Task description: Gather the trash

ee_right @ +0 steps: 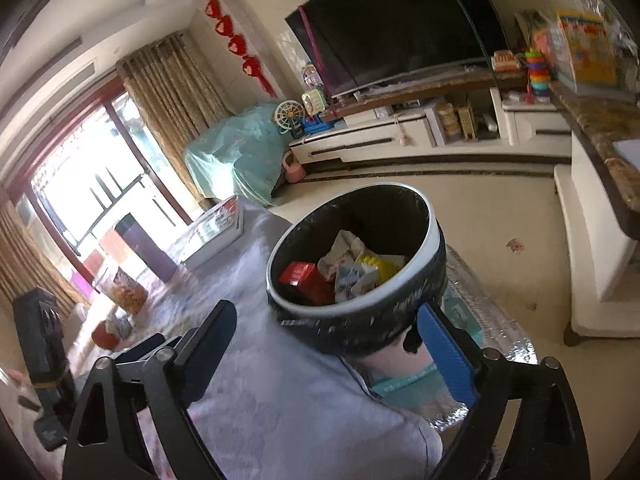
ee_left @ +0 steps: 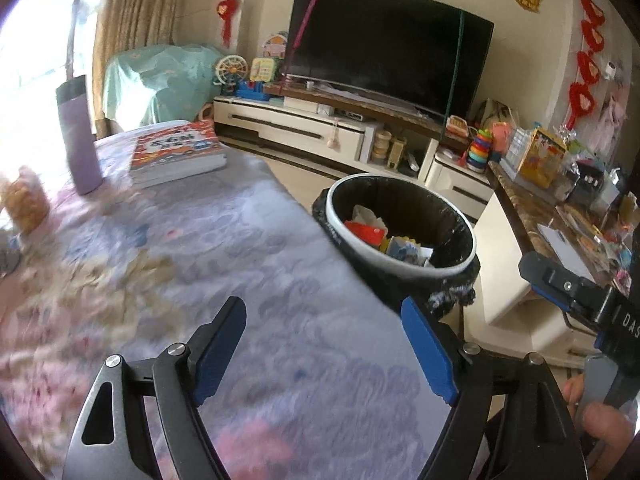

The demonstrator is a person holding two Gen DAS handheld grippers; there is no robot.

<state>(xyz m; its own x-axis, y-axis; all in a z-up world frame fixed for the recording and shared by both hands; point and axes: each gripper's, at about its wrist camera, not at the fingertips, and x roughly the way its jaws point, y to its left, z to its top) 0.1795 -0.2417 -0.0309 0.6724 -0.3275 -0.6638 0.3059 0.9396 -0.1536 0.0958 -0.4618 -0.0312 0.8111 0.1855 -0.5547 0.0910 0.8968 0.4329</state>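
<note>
- Left gripper [ee_left: 326,350]: jaws spread wide, nothing between the blue pads [ee_left: 428,350]; both fingers reach forward and up from the bottom of its own view.
- Right gripper [ee_right: 328,354]: jaws also wide apart and empty, one blue pad [ee_right: 448,354] facing inward.
- In the left view, the right gripper's black body [ee_left: 576,294] shows at the right edge, with the right hand [ee_left: 600,412] wrapped around its handle, fingers [ee_left: 608,420] curled below.
</note>
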